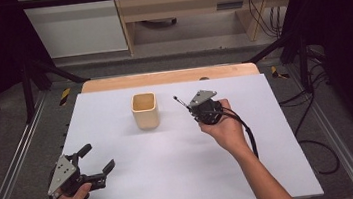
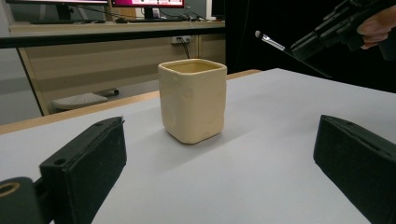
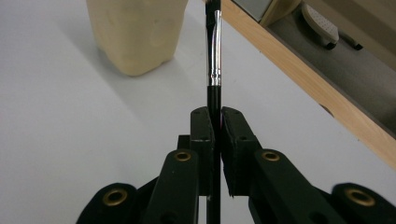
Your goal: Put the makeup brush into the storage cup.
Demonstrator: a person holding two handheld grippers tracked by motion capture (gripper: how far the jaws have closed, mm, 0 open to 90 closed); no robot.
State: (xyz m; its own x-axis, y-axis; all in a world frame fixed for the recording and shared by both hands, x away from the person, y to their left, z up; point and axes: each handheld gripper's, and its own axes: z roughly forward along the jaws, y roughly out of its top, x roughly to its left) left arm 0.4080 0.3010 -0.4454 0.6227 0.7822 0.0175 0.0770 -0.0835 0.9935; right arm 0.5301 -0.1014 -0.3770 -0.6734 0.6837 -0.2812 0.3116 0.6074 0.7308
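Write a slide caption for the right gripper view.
Right gripper shut on a thin brush, its tip pointing past a cream cup on the white table.

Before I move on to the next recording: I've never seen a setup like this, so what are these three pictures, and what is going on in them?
A person stands at a white table, holding a hand-operated gripper in each hand. The high view looks down from above the person's side. The other two pictures come from small cameras riding on the grippers, looking along their black fingers.

A cream, square-sided cup stands upright on the table, and in the left gripper view its inside is hidden.

The right gripper is shut on a thin brush with a black handle and silver collar, held in the air to the right of the cup. The left gripper rests open near the table's front left corner, holding nothing.
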